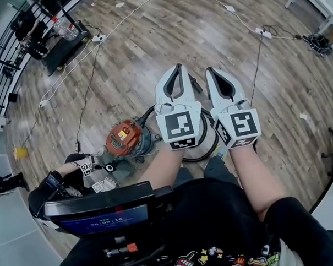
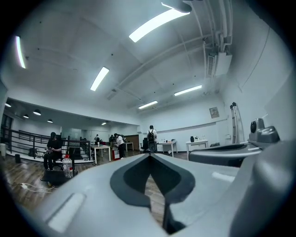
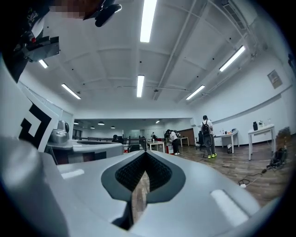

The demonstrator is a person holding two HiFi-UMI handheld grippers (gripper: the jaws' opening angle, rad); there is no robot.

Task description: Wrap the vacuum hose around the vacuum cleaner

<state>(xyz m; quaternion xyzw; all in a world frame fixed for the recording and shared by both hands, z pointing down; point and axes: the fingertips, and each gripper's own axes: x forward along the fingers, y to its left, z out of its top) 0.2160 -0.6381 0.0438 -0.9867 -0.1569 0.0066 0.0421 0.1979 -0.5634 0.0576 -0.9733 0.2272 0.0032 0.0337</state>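
Observation:
The vacuum cleaner stands on the wooden floor just in front of me, with an orange motor head [image 1: 122,137] and a pale drum [image 1: 206,138] largely hidden behind my grippers. A black hose [image 1: 210,154] curves round the drum's near side. My left gripper [image 1: 178,66] and right gripper [image 1: 210,71] are raised side by side above the vacuum, level, and touch nothing. Both are shut with nothing between the jaws: the left gripper [image 2: 149,155] and the right gripper [image 3: 144,152] each show tips that meet. Neither gripper view shows the vacuum or hose.
White cables and power strips [image 1: 263,33] cross the floor ahead. A black dolly with a water bottle [image 1: 67,28] sits at the far left by a railing. A chest-mounted screen [image 1: 98,216] is just below me. People stand at desks [image 3: 206,134] far across the room.

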